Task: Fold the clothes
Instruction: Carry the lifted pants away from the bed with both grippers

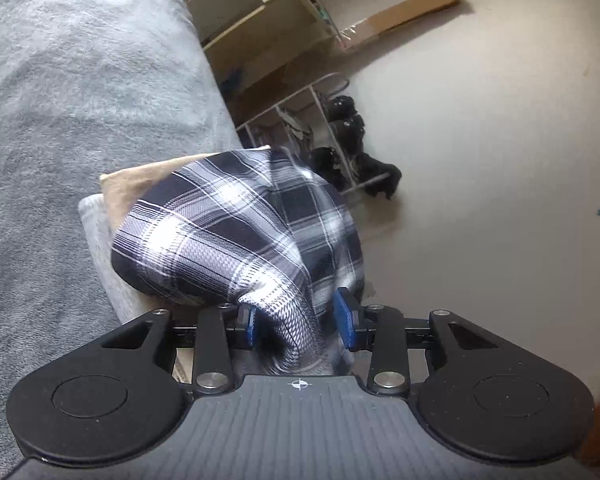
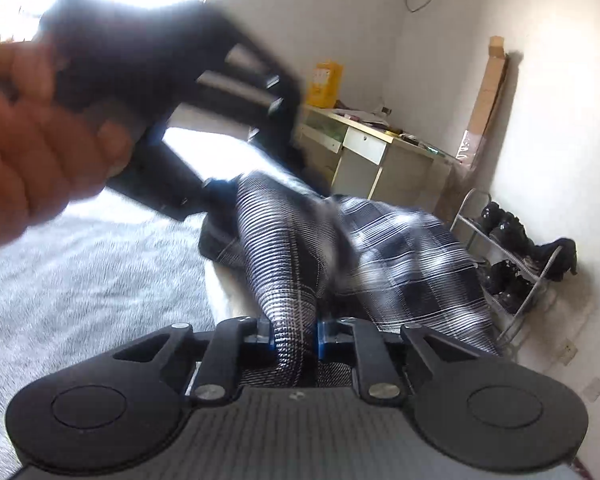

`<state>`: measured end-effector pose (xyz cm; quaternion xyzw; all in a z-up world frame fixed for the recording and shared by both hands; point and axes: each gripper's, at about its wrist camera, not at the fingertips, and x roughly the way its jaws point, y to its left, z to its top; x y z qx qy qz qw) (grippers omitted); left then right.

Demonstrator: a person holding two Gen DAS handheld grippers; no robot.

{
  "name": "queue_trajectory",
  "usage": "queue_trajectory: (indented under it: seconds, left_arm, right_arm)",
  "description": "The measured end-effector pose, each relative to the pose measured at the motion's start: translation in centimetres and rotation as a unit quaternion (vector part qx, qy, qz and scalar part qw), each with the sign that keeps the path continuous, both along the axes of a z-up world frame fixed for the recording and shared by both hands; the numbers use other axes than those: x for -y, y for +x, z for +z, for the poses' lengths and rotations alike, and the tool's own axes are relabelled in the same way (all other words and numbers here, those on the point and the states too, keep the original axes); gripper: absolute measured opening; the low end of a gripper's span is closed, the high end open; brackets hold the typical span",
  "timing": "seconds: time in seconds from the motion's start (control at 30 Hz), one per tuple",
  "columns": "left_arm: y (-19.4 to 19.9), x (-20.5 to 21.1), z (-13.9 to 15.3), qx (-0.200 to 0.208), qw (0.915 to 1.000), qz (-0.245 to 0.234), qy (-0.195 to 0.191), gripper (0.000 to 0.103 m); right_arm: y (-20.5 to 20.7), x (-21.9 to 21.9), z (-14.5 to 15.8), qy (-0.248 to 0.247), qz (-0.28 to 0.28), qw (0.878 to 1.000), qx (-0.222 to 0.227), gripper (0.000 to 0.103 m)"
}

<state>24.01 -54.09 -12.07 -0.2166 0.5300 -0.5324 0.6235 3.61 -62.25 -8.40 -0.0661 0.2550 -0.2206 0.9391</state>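
Observation:
A black-and-white plaid garment [image 1: 236, 220] hangs bunched over the edge of a bed covered by a grey fleece blanket [image 1: 60, 100]. My left gripper [image 1: 296, 322] is shut on a twisted fold of it, blue pads [image 1: 247, 326] on either side. In the right wrist view, my right gripper [image 2: 295, 340] is shut on another rolled fold of the plaid garment [image 2: 411, 264]. The left gripper's black body [image 2: 160, 80] appears blurred at upper left, held by a person's hand [image 2: 32, 132]. Beneath the garment lie a folded beige cloth [image 1: 128, 188] and a folded grey cloth [image 1: 96, 232].
Beside the bed is pale floor [image 1: 499, 160]. A metal shoe rack [image 2: 511, 280] with black shoes [image 1: 343, 120] stands by the wall. A cream desk [image 2: 379, 160] with clutter and a long cardboard box [image 2: 487, 96] leaning on the wall are farther back.

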Motion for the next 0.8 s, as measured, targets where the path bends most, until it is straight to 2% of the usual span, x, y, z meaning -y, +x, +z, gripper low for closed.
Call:
queue_trajectory:
  seconds: [0.2,0.33,0.43,0.47,0.53,0.6,0.7,0.73,0.8]
  left_arm:
    - [0.9,0.8,-1.5,-0.028,0.9986,0.016,0.041,0.041]
    - [1.1,1.6,-0.9,-0.018,0.9978,0.036,0.052,0.040]
    - [0.7,2.6,0.7,0.040,0.9963,0.047,0.060,0.027]
    - [0.4,3.1,1.5,0.071,0.9948,0.038,0.062,0.021]
    - [-0.5,4.3,3.7,0.152,0.9866,0.007,0.058,0.016]
    - [-1.7,4.6,6.1,0.236,0.9710,-0.028,0.023,0.014]
    - [-3.8,3.6,7.6,0.353,0.9330,-0.063,-0.023,0.014]
    - [-3.8,3.3,6.7,0.349,0.9350,-0.063,-0.012,0.014]
    - [-2.0,2.8,3.6,0.293,0.9538,-0.056,0.034,0.016]
  right_arm:
    - [-1.5,1.6,1.7,0.022,-0.004,0.999,0.029,0.014]
    - [-2.5,2.8,2.3,0.037,0.005,0.999,0.035,0.014]
    - [-2.9,3.1,2.2,0.037,0.013,0.999,0.036,0.013]
    - [-2.9,3.1,2.2,0.036,0.014,0.998,0.039,0.013]
    - [-3.0,3.1,2.2,0.036,0.016,0.998,0.047,0.013]
    - [-3.2,2.9,2.4,0.032,0.017,0.997,0.063,0.013]
    - [-3.3,1.9,2.0,-0.006,0.028,0.997,0.069,0.013]
    - [-2.9,1.5,1.5,-0.016,0.034,0.998,0.057,0.014]
    - [-2.0,1.1,-0.1,-0.020,0.054,0.998,0.012,0.013]
